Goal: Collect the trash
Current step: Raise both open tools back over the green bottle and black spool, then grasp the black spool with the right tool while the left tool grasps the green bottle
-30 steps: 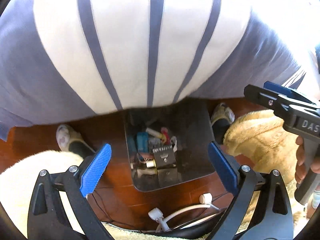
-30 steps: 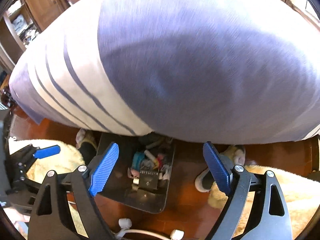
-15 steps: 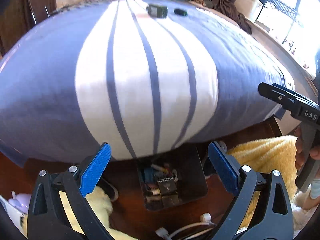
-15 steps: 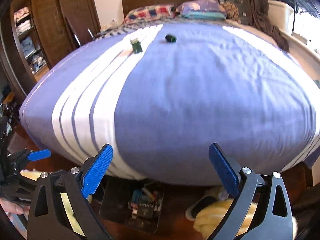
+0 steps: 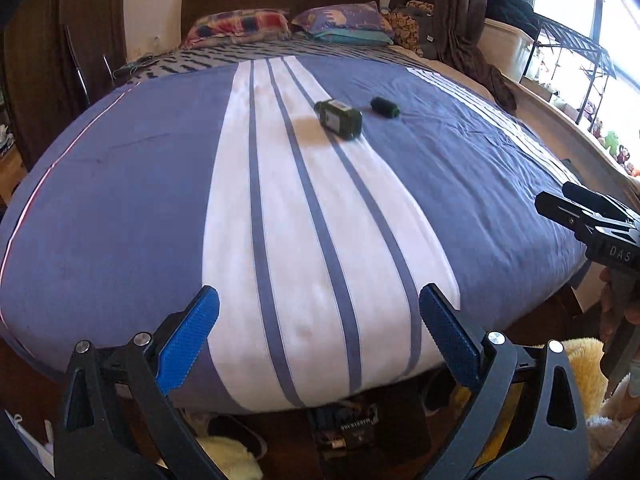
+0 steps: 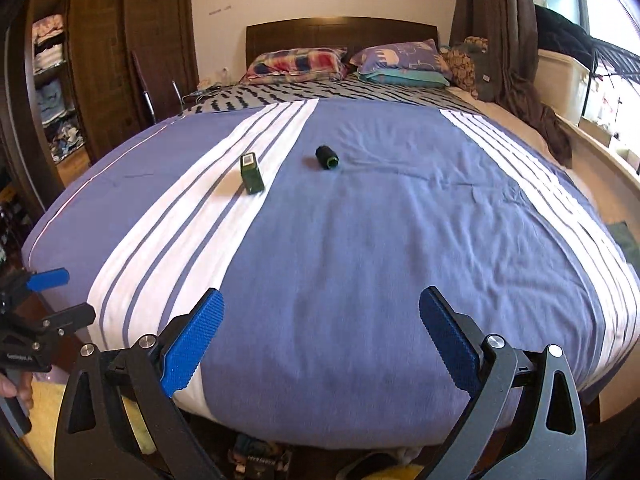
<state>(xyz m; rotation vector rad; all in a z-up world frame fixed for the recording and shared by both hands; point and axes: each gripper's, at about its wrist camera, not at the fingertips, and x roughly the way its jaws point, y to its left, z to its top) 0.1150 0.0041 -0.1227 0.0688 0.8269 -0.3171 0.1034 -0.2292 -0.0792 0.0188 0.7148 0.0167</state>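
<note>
Both grippers, left gripper [image 5: 319, 330] and right gripper [image 6: 320, 330], are hanging jaws wide apart, gripping nothing, above the foot of the striped bed cover [image 6: 360, 240]. Green box [image 6: 251, 174] and dark green roll [image 6: 327, 157] are lying mid-bed, near each other, well ahead.

Bin [image 5: 352, 432] under the foot of the bed [image 5: 120, 220]: mostly hidden by the mattress edge and cut by the lower frame edge; contents too small to identify. Label on the green box [image 6: 251, 174] unreadable. Small dark cylinder [image 6: 327, 157]: type indeterminate. Right gripper [image 5: 596, 224] cut off at the left-wrist view's right edge, fingers out of frame. Windowsill items [image 5: 612, 144] overexposed, unresolved.
</note>
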